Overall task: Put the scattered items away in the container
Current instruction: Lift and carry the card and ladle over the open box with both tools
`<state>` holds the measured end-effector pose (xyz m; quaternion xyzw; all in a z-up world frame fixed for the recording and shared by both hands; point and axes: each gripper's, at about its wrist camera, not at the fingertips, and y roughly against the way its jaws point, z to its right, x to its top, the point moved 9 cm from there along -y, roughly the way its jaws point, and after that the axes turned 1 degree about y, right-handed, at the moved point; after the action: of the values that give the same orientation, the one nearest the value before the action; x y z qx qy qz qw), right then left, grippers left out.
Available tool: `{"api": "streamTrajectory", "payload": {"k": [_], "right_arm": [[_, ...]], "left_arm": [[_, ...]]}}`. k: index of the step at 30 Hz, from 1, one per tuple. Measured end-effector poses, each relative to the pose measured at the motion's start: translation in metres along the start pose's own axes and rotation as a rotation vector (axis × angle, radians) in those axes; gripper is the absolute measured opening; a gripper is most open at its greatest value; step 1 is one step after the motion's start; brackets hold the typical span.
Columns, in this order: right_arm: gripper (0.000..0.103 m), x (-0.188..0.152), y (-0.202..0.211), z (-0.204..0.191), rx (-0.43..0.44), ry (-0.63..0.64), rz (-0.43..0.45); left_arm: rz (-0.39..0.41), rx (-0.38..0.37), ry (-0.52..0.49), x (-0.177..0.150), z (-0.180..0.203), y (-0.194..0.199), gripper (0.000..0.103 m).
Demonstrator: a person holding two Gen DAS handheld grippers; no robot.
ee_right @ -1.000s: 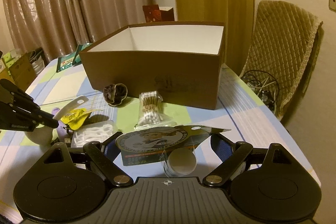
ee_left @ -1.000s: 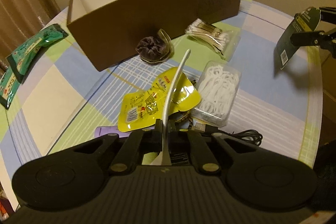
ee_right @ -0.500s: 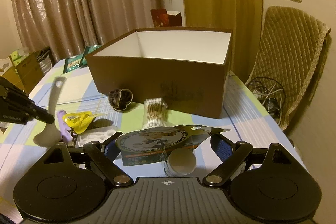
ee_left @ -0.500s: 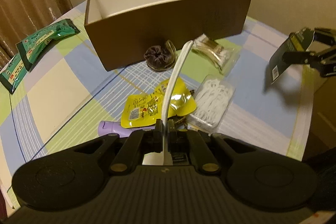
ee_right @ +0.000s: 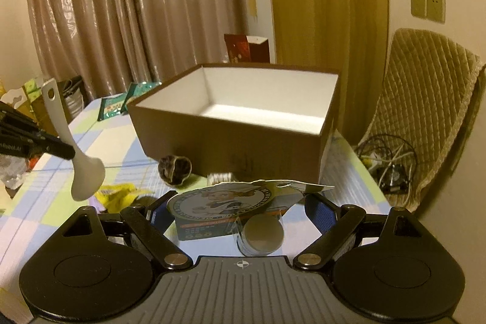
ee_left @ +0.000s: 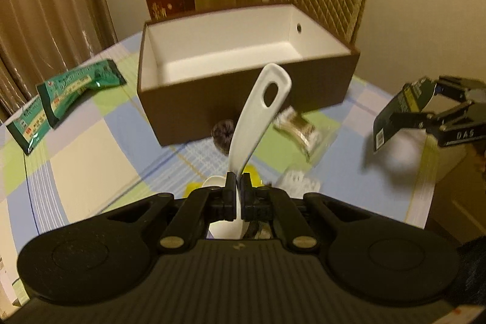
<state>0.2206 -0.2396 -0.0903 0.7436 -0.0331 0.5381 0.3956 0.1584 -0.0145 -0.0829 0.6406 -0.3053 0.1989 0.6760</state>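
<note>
A brown box (ee_left: 243, 105) with a white inside stands open at the far middle of the table, also seen in the right wrist view (ee_right: 231, 138). My left gripper (ee_left: 238, 184) is shut on a white spoon (ee_left: 261, 111), which hangs in the air in front of the box with its handle pointing up. The right wrist view shows that spoon (ee_right: 83, 169) at the left, with its bowl hanging down. My right gripper (ee_right: 235, 205) is shut on a blister card (ee_right: 224, 202) with a round cartoon label. That card is lifted off the table (ee_left: 401, 108).
A dark scrunchie (ee_left: 223, 131), a cotton swab pack (ee_left: 299, 128), a yellow pouch (ee_right: 118, 190) and a clear box of floss picks (ee_left: 299, 182) lie in front of the box. Green packets (ee_left: 76, 84) lie at the left. A quilted chair (ee_right: 425, 111) stands behind the table's right edge.
My left gripper has risen with the spoon, which is off the table, and its handle has turned flat-face toward the camera. My right gripper has risen a little with the card.
</note>
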Motion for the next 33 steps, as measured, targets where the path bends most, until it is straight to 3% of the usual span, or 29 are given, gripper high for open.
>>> {"api": "streamTrajectory", "payload": {"k": [22, 33], "right_arm": [[0.087, 0.084, -0.008, 0.017, 0.062, 0.135, 0.114], [0.087, 0.132, -0.045, 0.032, 0.082, 0.206, 0.159]], "left_arm": [[0.157, -0.026, -0.011, 0.092, 0.012, 0.007, 0.001], [0.211, -0.026, -0.018, 0.150, 0.012, -0.014, 0.001]]}}
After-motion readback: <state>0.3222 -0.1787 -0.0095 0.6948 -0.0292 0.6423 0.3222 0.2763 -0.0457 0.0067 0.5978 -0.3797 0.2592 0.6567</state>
